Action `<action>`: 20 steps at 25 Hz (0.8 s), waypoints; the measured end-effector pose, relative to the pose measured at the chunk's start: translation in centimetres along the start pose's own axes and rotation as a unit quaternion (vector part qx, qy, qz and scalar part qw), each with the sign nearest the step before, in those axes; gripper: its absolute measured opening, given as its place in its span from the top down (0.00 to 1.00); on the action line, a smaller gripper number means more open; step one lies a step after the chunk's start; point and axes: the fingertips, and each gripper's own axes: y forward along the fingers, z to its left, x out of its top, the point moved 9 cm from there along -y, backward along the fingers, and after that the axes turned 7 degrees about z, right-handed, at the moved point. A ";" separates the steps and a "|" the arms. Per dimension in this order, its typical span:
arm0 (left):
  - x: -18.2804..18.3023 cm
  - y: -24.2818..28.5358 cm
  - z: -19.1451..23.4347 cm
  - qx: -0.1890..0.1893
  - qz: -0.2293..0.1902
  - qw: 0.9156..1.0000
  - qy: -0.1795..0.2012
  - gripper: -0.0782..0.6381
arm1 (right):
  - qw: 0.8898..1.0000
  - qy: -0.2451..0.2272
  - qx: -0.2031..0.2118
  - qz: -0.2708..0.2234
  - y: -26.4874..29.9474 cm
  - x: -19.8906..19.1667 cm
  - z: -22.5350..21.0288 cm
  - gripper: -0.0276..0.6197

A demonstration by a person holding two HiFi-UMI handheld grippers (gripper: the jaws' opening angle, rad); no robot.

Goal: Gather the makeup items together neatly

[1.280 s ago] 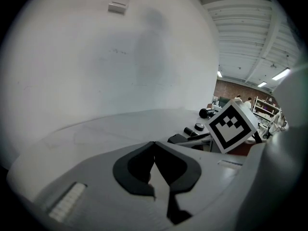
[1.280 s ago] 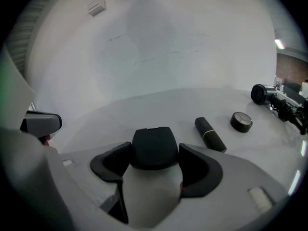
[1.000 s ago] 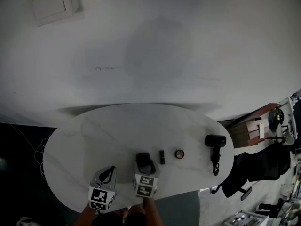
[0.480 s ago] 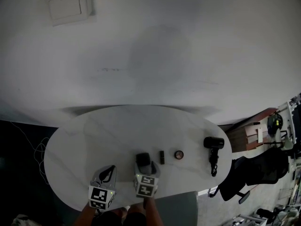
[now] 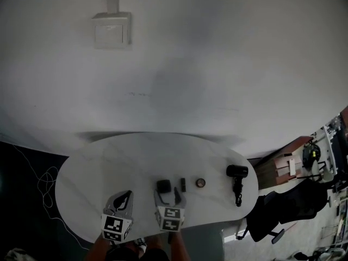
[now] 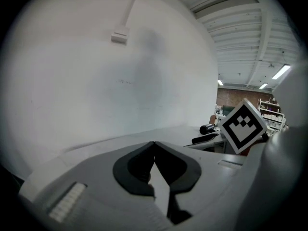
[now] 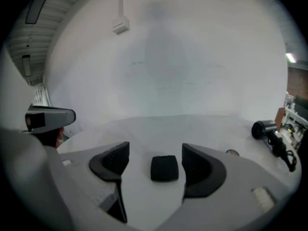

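On the white oval table (image 5: 98,162) lie a black square compact (image 5: 163,186), a small black stick (image 5: 183,184) and a little round pot (image 5: 200,183), in a row near the front edge. My right gripper (image 5: 169,195) hangs just behind the compact, open; its jaws have just been opening. In the right gripper view the compact (image 7: 164,168) lies on the table between and below the fingers of the right gripper (image 7: 155,149), untouched, with the pot (image 7: 233,152) off to the right. My left gripper (image 5: 126,195) is to the left, its jaws shut and empty (image 6: 154,144).
A black hair dryer (image 5: 237,173) with its cord lies at the table's right end, also seen as the hair dryer (image 7: 269,131). A white box (image 5: 111,30) is fixed on the wall behind. A dark chair (image 5: 277,211) and shelves stand to the right of the table.
Both grippers have risen and drawn back. The compact, earlier between the right gripper's fingers, now lies free in front of them. The view has lifted, so the table looks smaller.
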 end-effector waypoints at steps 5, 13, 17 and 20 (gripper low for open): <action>1.9 -2.8 0.0 0.007 -0.035 0.999 0.003 0.88 | 0.999 -0.030 0.000 -0.044 -4.0 2.6 0.9 0.44; 4.3 -7.0 -1.3 0.004 -0.082 0.996 0.021 0.88 | 0.990 -0.062 0.001 -0.127 -11.5 4.5 1.3 0.44; 5.1 -8.6 -2.3 -0.003 -0.097 0.995 0.029 0.88 | 0.986 -0.071 -0.008 -0.153 -14.7 4.6 0.7 0.46; 5.6 -9.5 -3.0 -0.006 -0.106 0.994 0.036 0.88 | 0.983 -0.075 -0.020 -0.169 -16.6 4.6 0.4 0.50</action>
